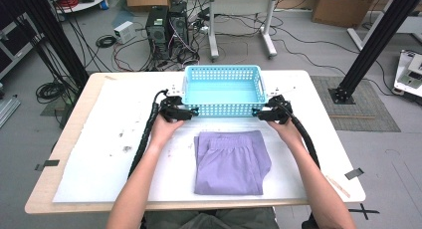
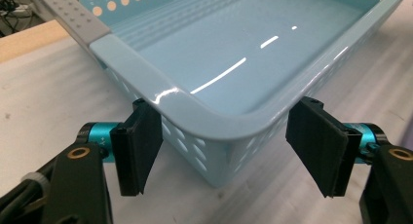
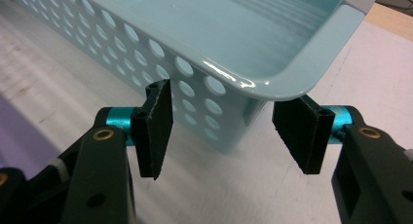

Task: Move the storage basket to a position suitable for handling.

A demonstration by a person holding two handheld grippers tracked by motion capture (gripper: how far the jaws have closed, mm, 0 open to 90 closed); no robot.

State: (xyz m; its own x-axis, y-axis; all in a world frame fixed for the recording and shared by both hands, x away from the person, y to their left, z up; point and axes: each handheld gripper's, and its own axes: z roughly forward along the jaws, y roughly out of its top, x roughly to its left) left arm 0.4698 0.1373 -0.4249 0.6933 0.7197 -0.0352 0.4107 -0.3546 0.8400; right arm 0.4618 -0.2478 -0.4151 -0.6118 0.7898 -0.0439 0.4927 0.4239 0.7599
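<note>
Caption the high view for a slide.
Both tools, left and right, open at the near corners of an empty blue basket; folded purple shorts lie nearer.

My workroom beyond the table

Grey floor (image 1: pixel 298 45) strewn with cables; two computer towers (image 1: pixel 166 30) ahead of me, a white desk (image 1: pixel 244 20) beside them, cardboard boxes (image 1: pixel 343 7) behind.

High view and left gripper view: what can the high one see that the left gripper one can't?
High view alone: the folded purple cloth in front of the basket, both forearms, the right hand-held gripper at the basket's other near corner, computers on the floor.

Left gripper view alone: the left hand-held gripper close up, its black pads standing apart on either side of the corner, and the grey handle.

Both: the empty blue basket on the white table.
</note>
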